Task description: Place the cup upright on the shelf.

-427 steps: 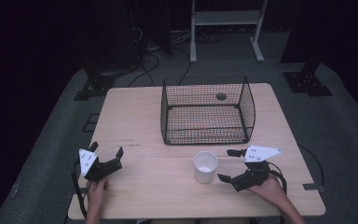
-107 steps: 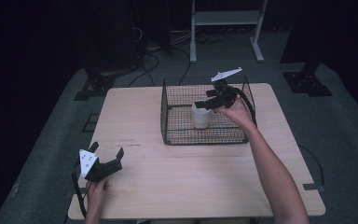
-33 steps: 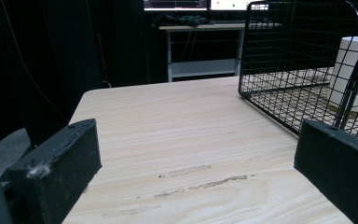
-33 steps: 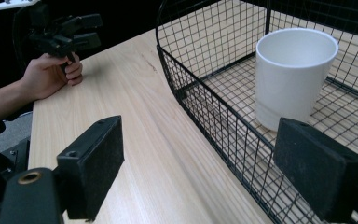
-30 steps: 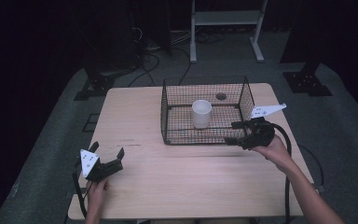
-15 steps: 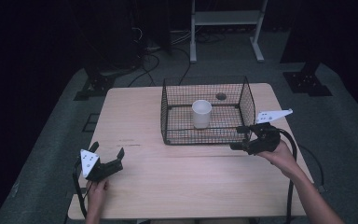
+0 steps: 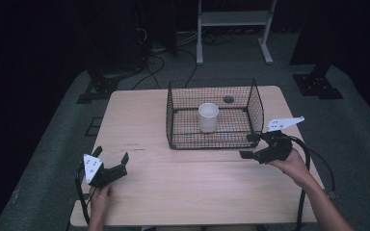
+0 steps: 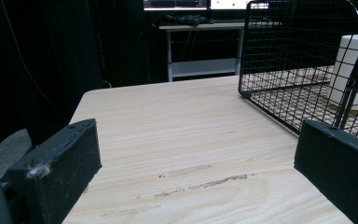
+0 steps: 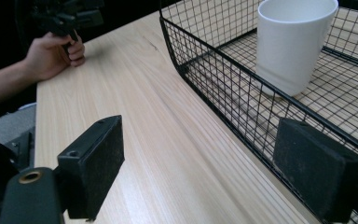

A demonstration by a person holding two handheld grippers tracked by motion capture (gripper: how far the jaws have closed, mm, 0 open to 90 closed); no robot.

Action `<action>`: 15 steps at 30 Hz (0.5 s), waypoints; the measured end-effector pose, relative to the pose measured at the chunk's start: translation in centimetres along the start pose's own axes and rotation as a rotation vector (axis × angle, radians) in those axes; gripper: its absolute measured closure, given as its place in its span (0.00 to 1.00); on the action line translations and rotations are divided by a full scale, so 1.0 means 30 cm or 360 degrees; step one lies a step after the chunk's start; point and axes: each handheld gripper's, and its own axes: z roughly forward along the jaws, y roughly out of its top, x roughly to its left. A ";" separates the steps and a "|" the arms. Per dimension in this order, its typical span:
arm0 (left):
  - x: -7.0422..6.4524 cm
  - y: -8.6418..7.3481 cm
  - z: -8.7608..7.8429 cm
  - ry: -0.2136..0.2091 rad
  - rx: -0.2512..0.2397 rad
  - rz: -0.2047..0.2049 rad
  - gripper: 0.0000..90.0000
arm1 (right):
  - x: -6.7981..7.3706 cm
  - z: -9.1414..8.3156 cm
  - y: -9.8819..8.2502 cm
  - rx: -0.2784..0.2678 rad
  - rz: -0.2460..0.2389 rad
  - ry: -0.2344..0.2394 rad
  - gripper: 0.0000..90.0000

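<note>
A white mug stands upright inside the black wire basket, which sits toward the far edge of the counter, a little right of its middle. No handle can be made out on the mug from any view. In the right gripper view the mug's rim is cut off by the top edge and the mesh crosses its base; in the left gripper view just a slice of it shows behind the basket's corner wire, at the frame's right edge. A small dark round spot lies beyond the mug near the basket's far wall; what it is cannot be told.

The right tongs hover just outside the basket's near right corner, jaws apart with nothing between them; the one nearer the basket overlaps the mesh in its own view, so whether it touches cannot be told. The left tongs rest near the counter's near left corner, jaws spread wide and empty, well apart from the basket. The person's forearms are cut off by the bottom edge of the high view.
</note>
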 end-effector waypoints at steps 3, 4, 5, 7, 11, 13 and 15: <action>0.000 0.000 0.000 0.0000 0.0000 0.0001 0.00 | -0.002 -0.001 -0.015 -0.0002 -0.0001 -0.0012 0.17; 0.000 0.000 0.000 -0.0001 -0.0001 0.0001 0.00 | -0.003 -0.001 -0.021 -0.0008 0.0004 -0.0014 0.17; 0.000 0.000 0.000 0.0000 0.0000 0.0001 0.00 | -0.006 -0.001 -0.031 -0.0003 0.0017 -0.0008 0.17; 0.000 0.000 0.000 0.0000 -0.0002 0.0002 0.00 | -0.007 -0.002 -0.043 0.0001 0.0021 -0.0011 0.17; -0.002 0.000 0.000 0.0002 0.0000 0.0005 0.00 | -0.011 -0.013 -0.058 -0.0010 0.0039 -0.0016 0.17; -0.002 0.000 0.000 0.0002 0.0001 0.0007 0.00 | -0.008 -0.017 -0.061 -0.0020 0.0047 -0.0014 0.17; -0.003 0.000 0.000 0.0002 0.0001 0.0008 0.00 | 0.000 -0.021 -0.068 -0.0028 0.0028 -0.0032 0.17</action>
